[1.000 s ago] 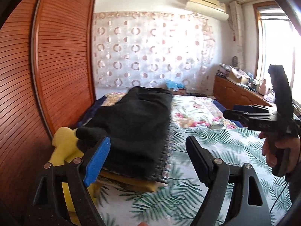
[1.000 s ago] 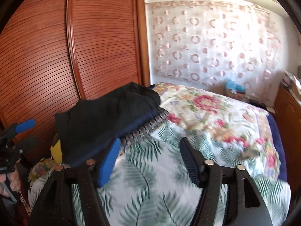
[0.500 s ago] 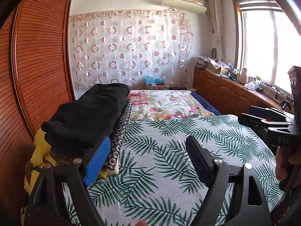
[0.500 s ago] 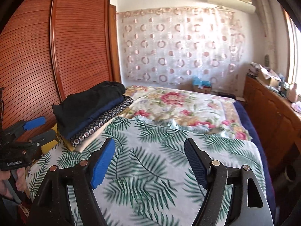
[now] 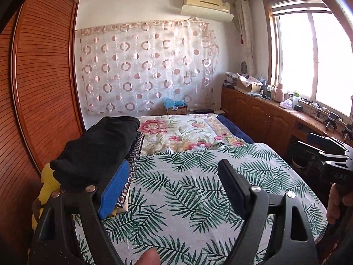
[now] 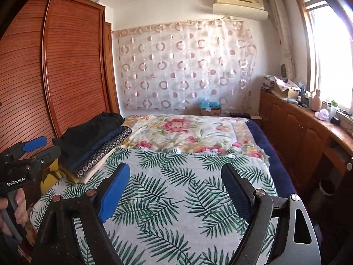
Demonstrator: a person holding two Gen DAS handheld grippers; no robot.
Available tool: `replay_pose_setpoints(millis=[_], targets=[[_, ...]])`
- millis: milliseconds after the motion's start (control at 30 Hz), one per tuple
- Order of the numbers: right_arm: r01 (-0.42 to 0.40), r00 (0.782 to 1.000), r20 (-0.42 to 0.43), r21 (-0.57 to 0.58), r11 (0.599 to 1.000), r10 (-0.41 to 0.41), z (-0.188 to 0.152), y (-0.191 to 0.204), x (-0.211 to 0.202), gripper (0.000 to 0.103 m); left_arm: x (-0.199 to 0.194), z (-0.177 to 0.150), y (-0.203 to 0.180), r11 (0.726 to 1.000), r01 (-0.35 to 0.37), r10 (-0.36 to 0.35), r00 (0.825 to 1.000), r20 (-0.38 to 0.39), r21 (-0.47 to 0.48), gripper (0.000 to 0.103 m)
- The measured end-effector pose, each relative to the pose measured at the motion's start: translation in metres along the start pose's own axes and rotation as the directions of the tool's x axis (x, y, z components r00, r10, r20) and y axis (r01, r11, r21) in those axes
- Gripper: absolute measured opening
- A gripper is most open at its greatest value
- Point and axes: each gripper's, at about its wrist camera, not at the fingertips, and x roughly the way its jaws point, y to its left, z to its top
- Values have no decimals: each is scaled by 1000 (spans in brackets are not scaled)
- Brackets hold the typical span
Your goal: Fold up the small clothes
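Two claws gape over a leaf-print sheet point(image 5: 183, 190) beside wardrobe doors point(image 6: 55, 70).

Bright window point(image 5: 313, 57) glare, sharp focus, fisheye-bent edges.

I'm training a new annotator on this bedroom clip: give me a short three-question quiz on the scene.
1. True or false: the left gripper has its jaws open and empty.
2. What lies on top of the stack of folded clothes? A) black garment B) white towel C) red shirt
3. Fill in: the stack sits on the bed beside the wooden ____.

Key: 1 true; 2 A; 3 wardrobe.
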Motion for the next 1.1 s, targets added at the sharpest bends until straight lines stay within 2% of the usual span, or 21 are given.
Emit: replay_pose_setpoints(millis=[300,1100], targets=[[26,999,38,16,1000,-27,-12,9,-16,86,-14,10,-8,999,37,-37,999,19,-6,83],[27,998,48,25,999,-28,-16,-8,-10,86,-13,11,-5,1000,26,-26,1000,15,-14,83]])
